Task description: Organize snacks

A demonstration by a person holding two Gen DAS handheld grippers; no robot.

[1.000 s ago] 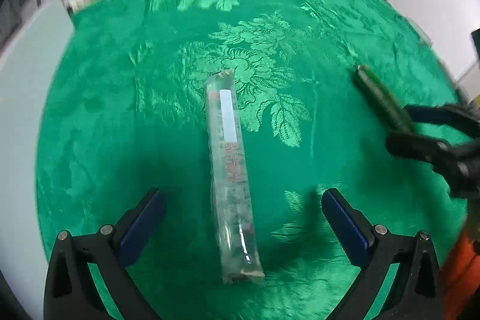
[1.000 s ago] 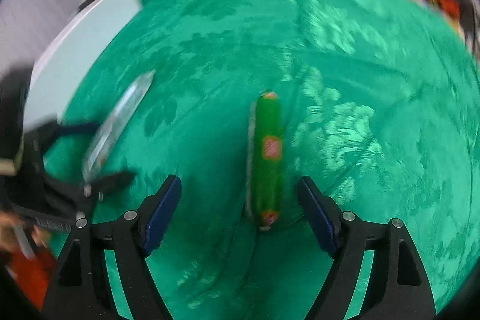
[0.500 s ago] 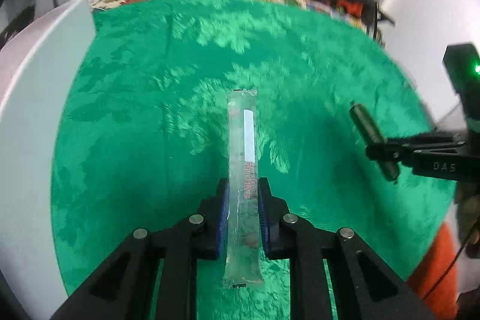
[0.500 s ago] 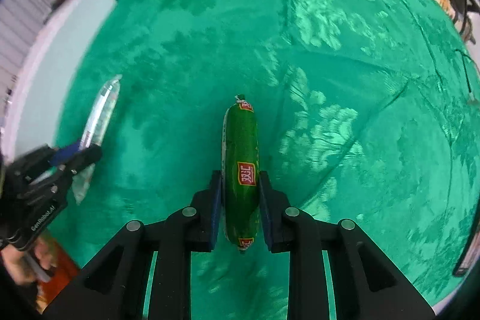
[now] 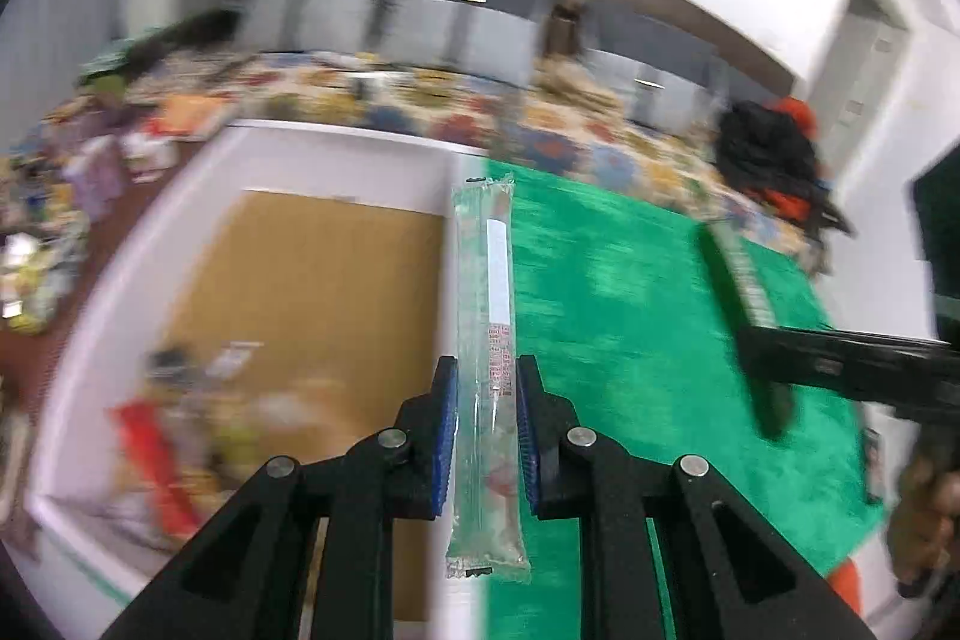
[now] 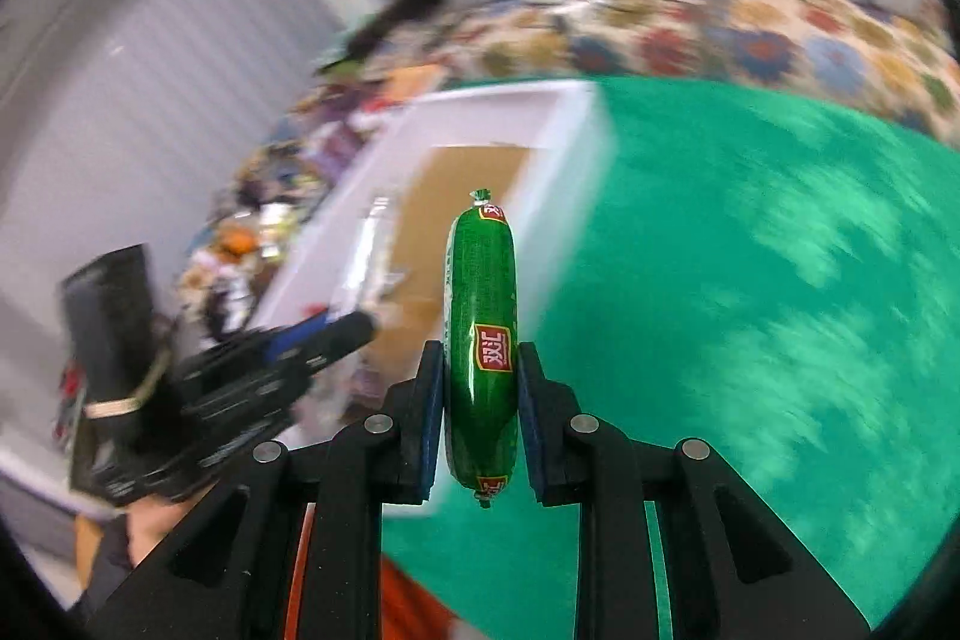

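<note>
The left hand-held gripper (image 5: 486, 436) is clamped tight on a long clear snack packet (image 5: 487, 340), which sticks out forward between its blue pads, lifted above the edge where a white box (image 5: 336, 148) with a brown cardboard floor meets the green cloth (image 5: 630, 340) on the surface. The right hand-held gripper (image 6: 481, 415) is pinched on a green sausage (image 6: 481, 340) with a red label, held in the air over the cloth, near the same box. Blurred packets lie in the box's near corner.
</note>
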